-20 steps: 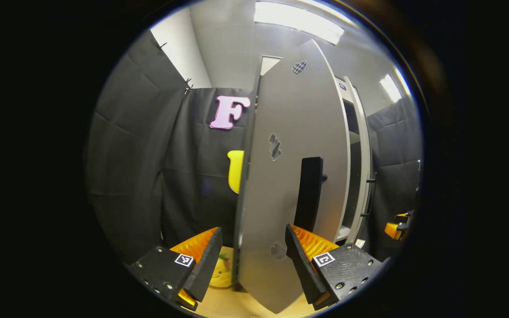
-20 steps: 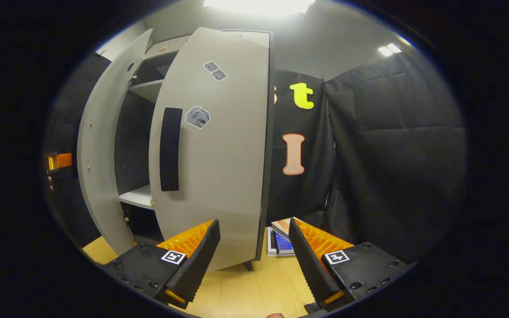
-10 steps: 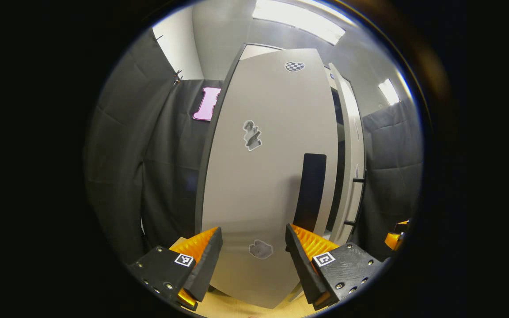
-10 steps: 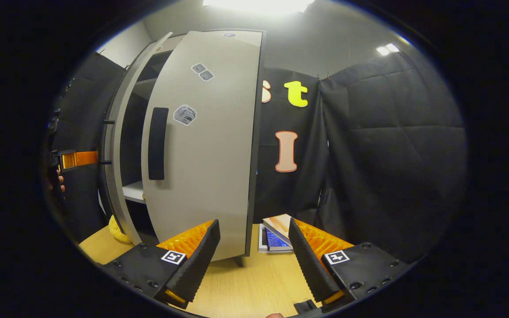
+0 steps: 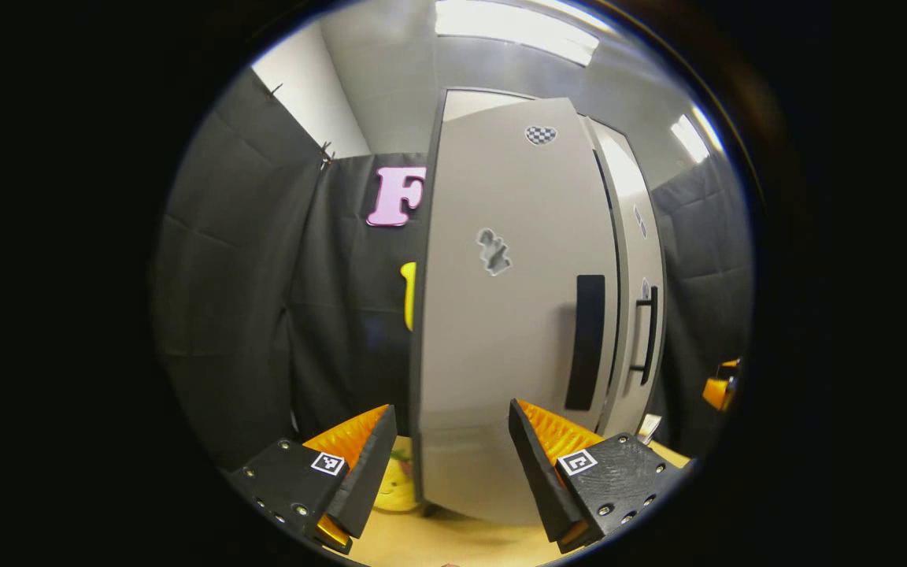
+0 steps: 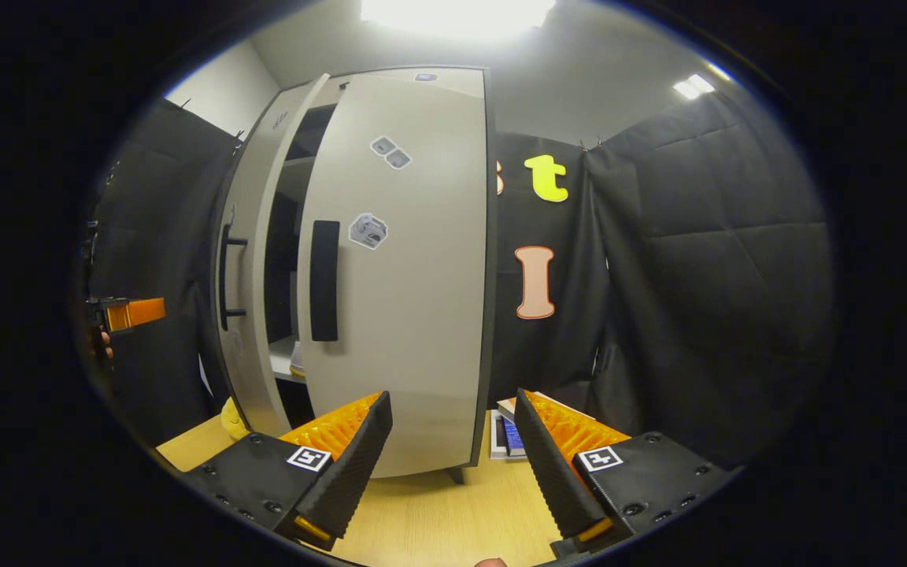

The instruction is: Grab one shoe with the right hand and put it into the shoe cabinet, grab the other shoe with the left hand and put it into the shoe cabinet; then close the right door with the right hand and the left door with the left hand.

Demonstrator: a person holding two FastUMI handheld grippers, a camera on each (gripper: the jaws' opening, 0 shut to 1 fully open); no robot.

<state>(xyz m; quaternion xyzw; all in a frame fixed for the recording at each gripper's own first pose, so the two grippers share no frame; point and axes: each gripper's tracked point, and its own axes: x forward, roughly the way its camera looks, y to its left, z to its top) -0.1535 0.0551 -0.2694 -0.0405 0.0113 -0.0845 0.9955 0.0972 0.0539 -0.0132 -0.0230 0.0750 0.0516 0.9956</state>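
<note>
Risk, right door: sits ajar in the right gripper view, dark gap beside its handle, shelf edge visible inside; likely to stay short of shut if pushed too lightly or too near the hinge side.
Risk, left door: looks nearly flush from the left gripper view, yet may rebound open if the right door [image 6: 406,276] is slammed.
Risk, clutter: books [image 6: 507,429] on the wooden counter [image 6: 453,520] just beside the cabinet's foot, open to a knock from a low swing.
Left gripper [image 5: 452,457]: jaws spread wide, nothing between them; left door [image 5: 512,315] straight ahead, close, its lower panel framed between the jaws, contact not clear.
Right gripper [image 6: 453,457]: jaws spread wide, empty; right door ahead and slightly left, apart from the tips.
Shoes: hidden; presumably inside the shoe cabinet [image 5: 453,102].
Yellow toy [image 5: 397,488]: on the counter by the cabinet's left corner.
</note>
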